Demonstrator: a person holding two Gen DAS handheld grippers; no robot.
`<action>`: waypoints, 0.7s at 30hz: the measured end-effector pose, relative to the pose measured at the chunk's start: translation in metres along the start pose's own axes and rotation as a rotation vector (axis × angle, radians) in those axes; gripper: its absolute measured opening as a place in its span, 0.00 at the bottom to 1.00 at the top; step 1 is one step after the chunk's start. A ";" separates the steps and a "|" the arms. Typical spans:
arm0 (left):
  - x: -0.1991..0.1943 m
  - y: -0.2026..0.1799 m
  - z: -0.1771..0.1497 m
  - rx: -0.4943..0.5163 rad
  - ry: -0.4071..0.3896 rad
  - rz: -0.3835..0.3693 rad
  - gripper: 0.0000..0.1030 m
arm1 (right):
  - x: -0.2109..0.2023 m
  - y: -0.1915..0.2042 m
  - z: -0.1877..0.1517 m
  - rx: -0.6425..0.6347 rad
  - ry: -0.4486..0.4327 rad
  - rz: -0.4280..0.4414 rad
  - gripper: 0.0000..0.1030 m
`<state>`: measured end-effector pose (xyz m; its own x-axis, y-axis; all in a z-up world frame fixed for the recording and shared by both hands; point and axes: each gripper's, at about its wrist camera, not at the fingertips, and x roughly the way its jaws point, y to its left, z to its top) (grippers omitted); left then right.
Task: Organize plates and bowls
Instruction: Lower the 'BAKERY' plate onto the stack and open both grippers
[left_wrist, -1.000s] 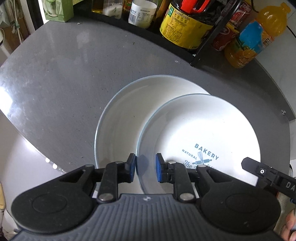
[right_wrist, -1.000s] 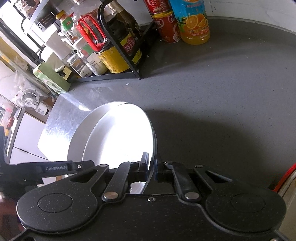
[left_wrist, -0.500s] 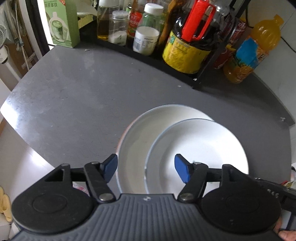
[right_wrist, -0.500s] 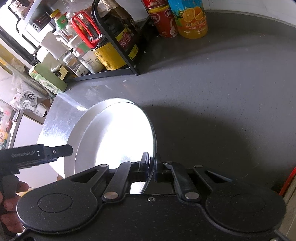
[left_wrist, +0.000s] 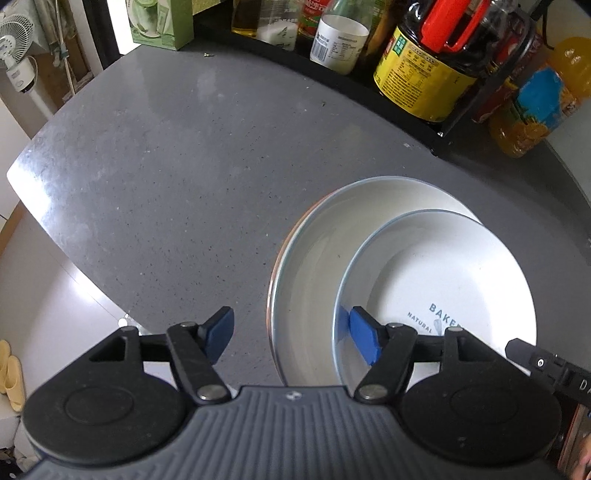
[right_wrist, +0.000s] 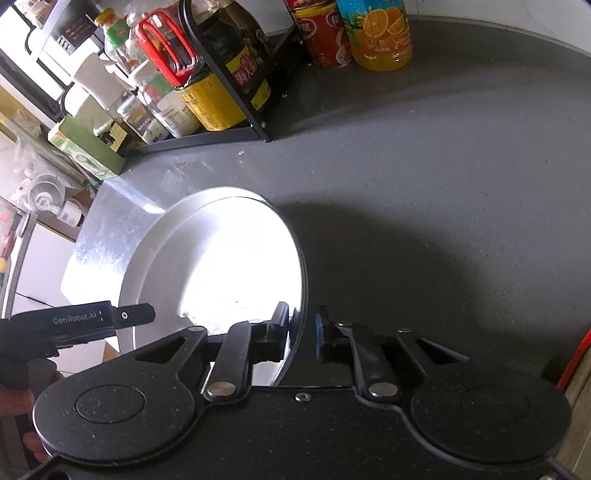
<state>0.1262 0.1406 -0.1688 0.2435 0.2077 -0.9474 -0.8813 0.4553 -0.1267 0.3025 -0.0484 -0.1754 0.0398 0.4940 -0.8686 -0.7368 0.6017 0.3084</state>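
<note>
The left claw (left_wrist: 291, 338) stands wide open with nothing between its blue pads (left_wrist: 219, 334). In the left wrist view one pad hangs over the bare grey desk (left_wrist: 177, 177), the other over the near rim of the small plate (left_wrist: 450, 280). That plate, printed with blue "BAKERY" lettering, sits inside the big plate (left_wrist: 317, 266), pushed toward its right side; both are white with a thin blue rim, and an orange edge shows under the big plate's left side. They rest on the desk near its front edge. Behind them a black rack (left_wrist: 476, 99) holds bottles and jars, with a juice bottle (left_wrist: 535, 107) to its right and a green box (left_wrist: 159, 22) at far left. The tip of the right claw's body enters at lower right.

In the right wrist view the right claw (right_wrist: 301, 332) is partly open, its pads on either side of the small plate's (right_wrist: 243, 266) rim; there is a clear gap on the right, but whether the left pad touches I cannot tell. Glare washes out the plate's face. The big plate (right_wrist: 147, 258) shows as a crescent to its left. The left claw's body (right_wrist: 81, 319), held by a hand (right_wrist: 18, 398), reaches in from the left. At the back stand the rack (right_wrist: 236, 92), a red can (right_wrist: 325, 37) and the juice bottle (right_wrist: 380, 33).
</note>
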 end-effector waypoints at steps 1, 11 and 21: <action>0.000 0.000 0.000 0.000 -0.008 0.002 0.65 | 0.001 0.000 0.000 -0.001 0.003 -0.003 0.17; -0.002 0.006 0.005 -0.018 -0.059 0.001 0.55 | 0.013 0.010 0.000 -0.019 0.020 -0.028 0.25; -0.002 0.003 0.011 0.001 -0.045 0.035 0.45 | -0.003 0.020 0.001 -0.041 -0.005 -0.031 0.30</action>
<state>0.1278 0.1506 -0.1646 0.2309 0.2618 -0.9371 -0.8890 0.4483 -0.0938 0.2881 -0.0378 -0.1660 0.0669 0.4787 -0.8754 -0.7623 0.5906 0.2647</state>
